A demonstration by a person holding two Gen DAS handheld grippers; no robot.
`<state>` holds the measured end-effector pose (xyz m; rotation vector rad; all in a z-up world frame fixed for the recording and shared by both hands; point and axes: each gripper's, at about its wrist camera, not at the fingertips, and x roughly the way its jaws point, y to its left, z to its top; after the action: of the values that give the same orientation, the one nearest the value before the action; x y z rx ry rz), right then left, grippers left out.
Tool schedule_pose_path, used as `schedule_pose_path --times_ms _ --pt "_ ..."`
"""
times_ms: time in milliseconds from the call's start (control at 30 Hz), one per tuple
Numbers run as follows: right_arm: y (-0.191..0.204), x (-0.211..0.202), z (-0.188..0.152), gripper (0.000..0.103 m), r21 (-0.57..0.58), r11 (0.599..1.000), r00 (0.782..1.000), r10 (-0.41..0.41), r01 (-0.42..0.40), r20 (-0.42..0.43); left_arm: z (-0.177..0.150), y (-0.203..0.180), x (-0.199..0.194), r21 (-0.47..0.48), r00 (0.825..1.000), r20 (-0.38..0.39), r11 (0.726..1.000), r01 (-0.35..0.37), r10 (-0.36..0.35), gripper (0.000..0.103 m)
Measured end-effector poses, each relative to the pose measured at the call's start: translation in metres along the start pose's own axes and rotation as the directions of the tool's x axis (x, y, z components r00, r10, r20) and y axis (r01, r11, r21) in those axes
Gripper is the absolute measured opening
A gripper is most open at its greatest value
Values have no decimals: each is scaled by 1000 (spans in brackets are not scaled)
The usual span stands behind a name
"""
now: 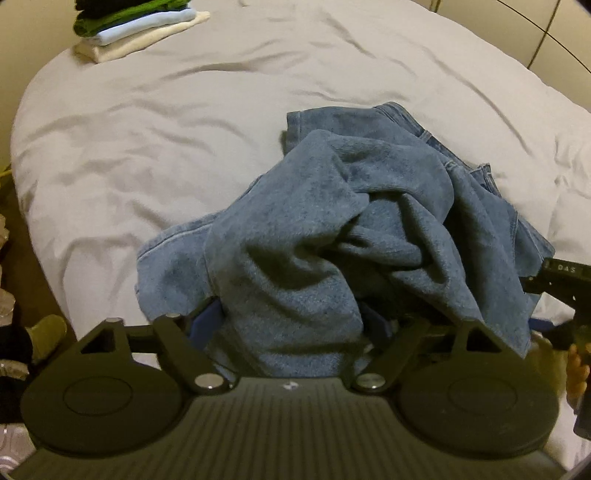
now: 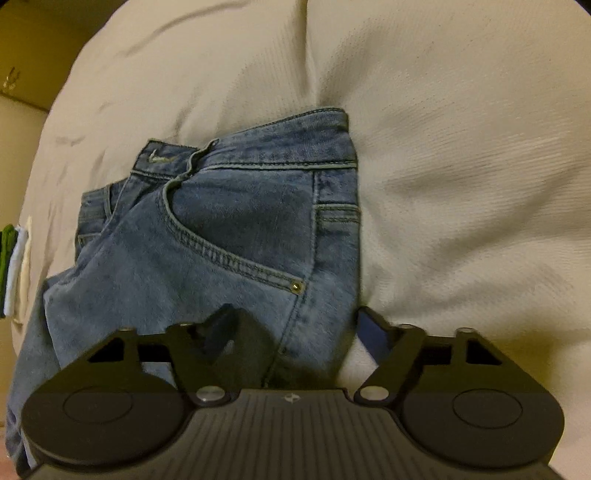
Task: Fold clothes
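Blue jeans (image 1: 332,221) lie crumpled in a heap on the grey-white bed sheet (image 1: 147,147). In the left wrist view a thick wad of denim fills the gap of my left gripper (image 1: 291,325) and drapes over both fingers, hiding their tips; the jaws look shut on it. The right wrist view shows the jeans' waistband and front pocket (image 2: 229,229) lying flat. My right gripper (image 2: 295,325) is low over the hip part. Its left finger (image 2: 225,332) rests over the denim and its right, blue-padded finger (image 2: 373,332) stands at the cloth's edge, apart and open.
A stack of folded clothes (image 1: 136,29), green, light blue and cream, sits at the far left corner of the bed. The bed's left edge drops to a cluttered floor (image 1: 22,332). The right gripper's body (image 1: 561,288) and a hand (image 1: 576,369) show at the left view's right edge.
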<state>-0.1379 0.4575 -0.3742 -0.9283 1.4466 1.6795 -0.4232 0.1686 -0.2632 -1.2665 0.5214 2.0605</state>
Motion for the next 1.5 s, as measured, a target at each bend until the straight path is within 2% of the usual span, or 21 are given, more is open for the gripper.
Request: schedule_pose_path --times_ms 33,67,100,267,433,533,667,700,733,767,800,833,867,933,967,1067,1100,1167,1233,1367,1500 --pt "0 -1 0 41 2 1000 1000 12 -12 10 1 0 1 10 1000 -1 1000 0 0 55" --pt "1 -5 0 31 0 1000 1000 22 -22 21 2 -1 2 21 1000 -2 1000 1 -1 52" --pt "1 -10 0 10 -1 1000 999 31 -31 33 4 -1 3 31 1000 -2 1000 1 -1 48" --pt "5 -63 -12 6 7 987 977 155 -158 148 29 10 -11 120 1000 24 993 13 -16 35" --pt "36 -153 -37 5 -65 954 893 297 -293 338 89 25 -41 302 980 199 951 -68 7 28" --pt "69 -205 -68 5 -194 938 831 346 -288 436 133 30 -59 404 951 308 907 -114 -17 28" --pt "104 -271 -122 5 -320 917 726 388 -240 567 181 29 -92 495 899 421 861 -117 -120 27" --pt "111 -285 -136 5 -349 912 707 391 -214 589 189 27 -100 522 882 445 845 -112 -158 27" --pt "118 -297 -149 6 -391 904 703 390 -172 594 194 24 -104 552 869 457 827 -107 -192 29" --pt "125 -305 -161 6 -428 894 713 388 -136 584 196 21 -106 592 861 456 799 -102 -227 30" --pt "130 -306 -168 8 -451 883 758 380 -127 530 195 17 -104 643 861 440 759 -105 -254 34" --pt "132 -302 -173 20 -450 883 816 356 -134 455 192 16 -98 681 869 420 724 -111 -261 36" --pt "130 -290 -178 23 -424 895 871 315 -140 377 189 16 -89 708 886 391 696 -118 -248 36" --pt "126 -266 -188 28 -372 917 952 230 -142 204 179 24 -72 712 931 307 697 -87 -198 34" --pt "123 -255 -193 28 -337 931 974 190 -138 126 174 30 -65 708 951 251 704 -53 -182 35" --pt "97 -236 -201 28 -165 974 986 162 -152 44 142 54 -55 632 984 114 774 33 -136 35" --pt "91 -235 -199 29 -144 978 987 156 -149 42 127 60 -53 594 990 47 800 81 -134 35" --pt "79 -235 -189 37 -124 985 991 129 -123 39 96 63 -51 520 986 -64 838 163 -152 35" --pt "67 -233 -176 42 -123 987 994 105 -100 36 66 67 -50 436 969 -172 869 235 -177 37" --pt "44 -228 -154 45 -130 989 997 73 -70 17 0 33 -51 314 924 -292 887 337 -248 47" --pt "24 -216 -122 51 -214 974 996 58 -70 -61 -53 -1 -50 111 879 -335 912 394 -339 56"
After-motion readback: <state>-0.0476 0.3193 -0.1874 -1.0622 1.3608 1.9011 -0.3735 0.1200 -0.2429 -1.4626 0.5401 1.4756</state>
